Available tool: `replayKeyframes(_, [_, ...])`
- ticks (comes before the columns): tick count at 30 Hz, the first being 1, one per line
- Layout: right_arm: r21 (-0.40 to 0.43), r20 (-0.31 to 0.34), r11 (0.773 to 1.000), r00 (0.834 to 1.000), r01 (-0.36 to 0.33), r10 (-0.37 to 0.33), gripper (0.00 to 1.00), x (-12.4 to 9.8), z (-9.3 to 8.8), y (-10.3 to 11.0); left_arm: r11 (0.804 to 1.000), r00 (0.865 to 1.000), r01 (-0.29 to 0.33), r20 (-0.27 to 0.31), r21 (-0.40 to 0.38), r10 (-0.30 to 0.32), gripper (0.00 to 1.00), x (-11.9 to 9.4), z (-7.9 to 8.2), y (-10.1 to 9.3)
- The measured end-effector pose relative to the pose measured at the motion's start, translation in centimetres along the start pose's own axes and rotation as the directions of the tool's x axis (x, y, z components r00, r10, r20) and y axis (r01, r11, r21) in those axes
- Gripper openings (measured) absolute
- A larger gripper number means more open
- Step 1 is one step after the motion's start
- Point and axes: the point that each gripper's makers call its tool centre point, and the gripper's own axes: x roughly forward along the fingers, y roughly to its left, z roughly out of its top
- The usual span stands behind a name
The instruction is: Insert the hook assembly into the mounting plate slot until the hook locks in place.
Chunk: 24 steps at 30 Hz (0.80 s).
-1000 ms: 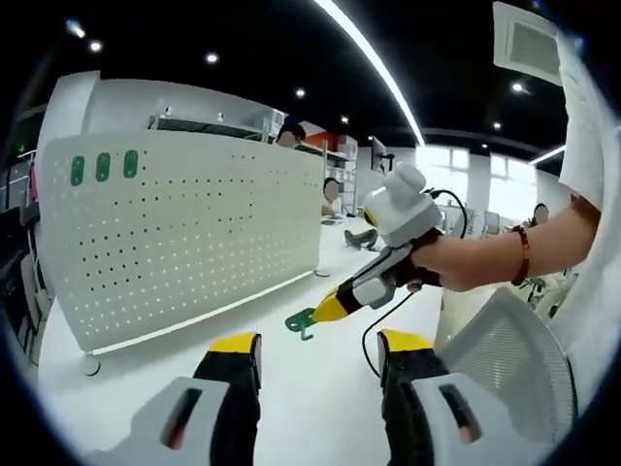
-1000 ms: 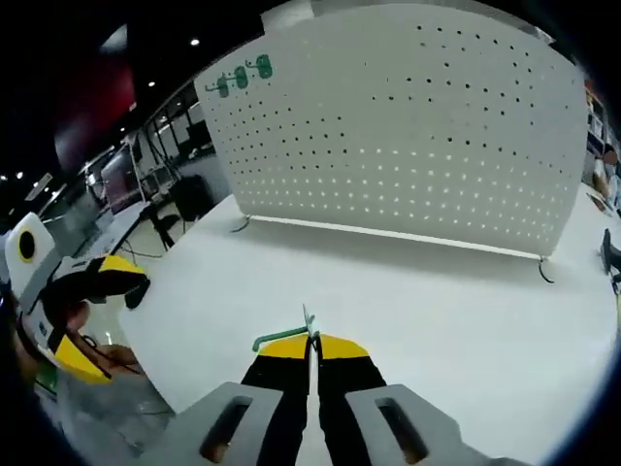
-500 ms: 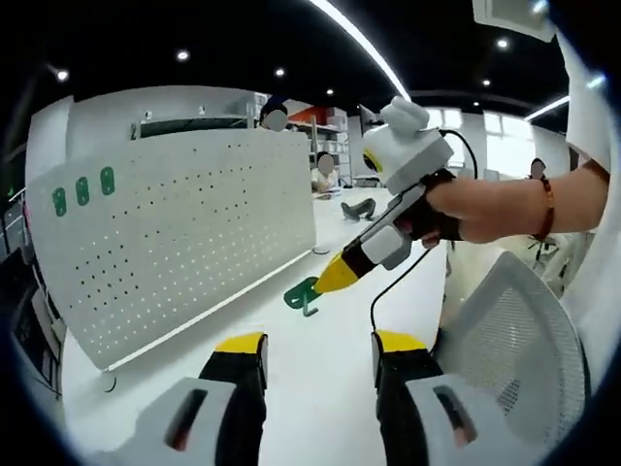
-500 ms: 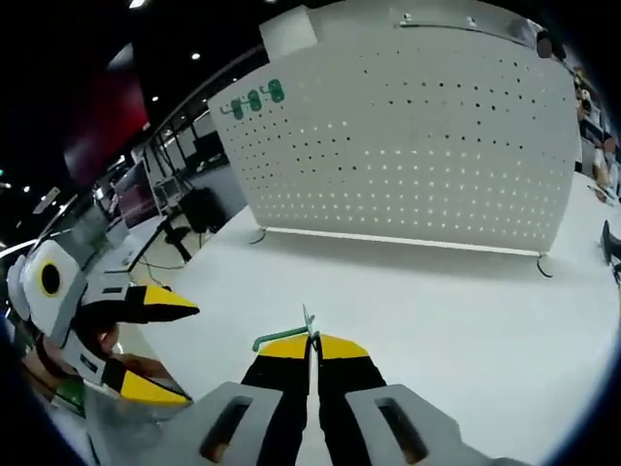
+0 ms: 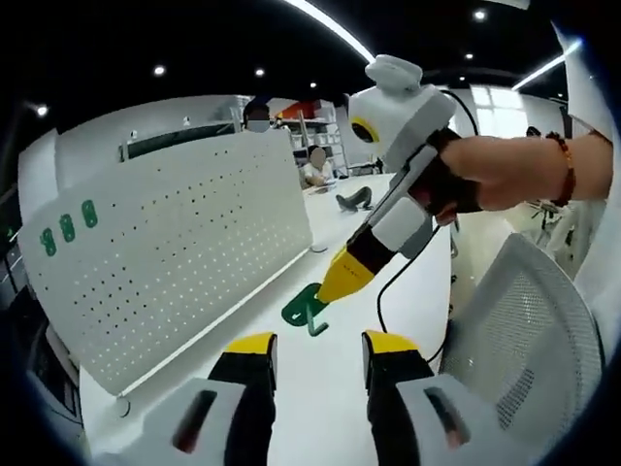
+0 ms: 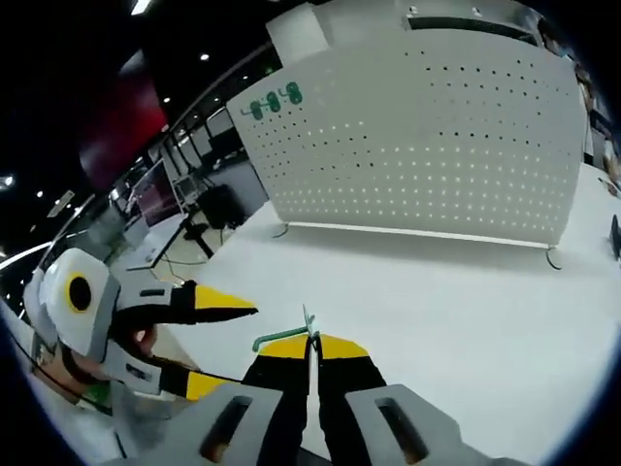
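Observation:
A white perforated mounting plate (image 5: 175,252) stands upright on the white table, with three green hooks (image 5: 66,227) fixed near its upper corner; in the right gripper view the plate (image 6: 427,146) fills the far side and those hooks (image 6: 274,99) sit at its top left. My right gripper (image 6: 311,342) is shut on a green hook assembly (image 6: 291,333), held in the air above the table. From the left gripper view that gripper (image 5: 325,296) comes in from the right with the green hook (image 5: 307,309) at its tip. My left gripper (image 5: 312,348) is open with nothing between its jaws.
The white tabletop (image 6: 456,311) stretches in front of the plate. A white mesh chair back (image 5: 529,330) is at the right in the left gripper view. Desks and office chairs (image 6: 194,209) stand beyond the table's edge. A person's forearm with a red bracelet (image 5: 568,170) holds the right gripper.
The right gripper with the green hook has come closer to the left gripper and lower toward the table. The left gripper has come further into the right gripper view. Both grippers keep their states.

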Motion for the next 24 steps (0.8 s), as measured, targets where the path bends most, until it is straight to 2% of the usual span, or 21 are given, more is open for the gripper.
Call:
replayKeyframes(2, [0.003, 0.001, 1.0, 1.0, -0.003, 0.003, 0.0, -0.2, 0.0, 0.0, 1.0, 1.0, 0.005, 0.001, 0.006, -0.005, 0.35, 0.2, 0.1, -0.2])
replayKeyframes(5, [0.006, -0.004, 1.0, 1.0, -0.02, 0.02, 0.0, -0.5, -0.1, 0.3, 0.997, 1.0, -0.002, -0.031, 0.072, 0.005, 0.33, 0.6, 0.2, -0.6])
replayKeyframes(8, [0.005, -0.014, 0.999, 0.999, -0.032, 0.033, 0.0, -0.7, -0.3, 0.5, 0.991, 0.999, -0.026, -0.043, 0.132, 0.032, 0.26, 0.9, 0.3, -0.6])
replayKeyframes(14, [0.006, -0.033, 0.999, 0.998, -0.052, 0.052, 0.0, -1.1, -0.8, 0.3, 0.987, 0.997, -0.025, -0.062, 0.157, 0.035, 0.23, 1.8, 0.4, -1.3])
replayKeyframes(16, [0.015, -0.039, 0.998, 0.997, -0.065, 0.066, 0.0, -1.3, -1.0, 0.2, 0.981, 0.997, -0.031, -0.061, 0.192, 0.043, 0.22, 2.0, 0.6, -1.4])
replayKeyframes(20, [0.041, -0.055, 0.995, 0.994, -0.095, 0.098, 0.0, -1.4, -1.4, 0.0, 0.979, 0.998, -0.028, -0.055, 0.202, 0.04, 0.13, 2.3, 1.0, -1.8])
replayKeyframes(24, [0.057, -0.05, 0.992, 0.992, -0.114, 0.116, 0.0, -1.6, -1.3, 0.0, 0.971, 0.995, -0.037, -0.076, 0.237, 0.056, 0.12, 2.5, 0.9, -2.0])
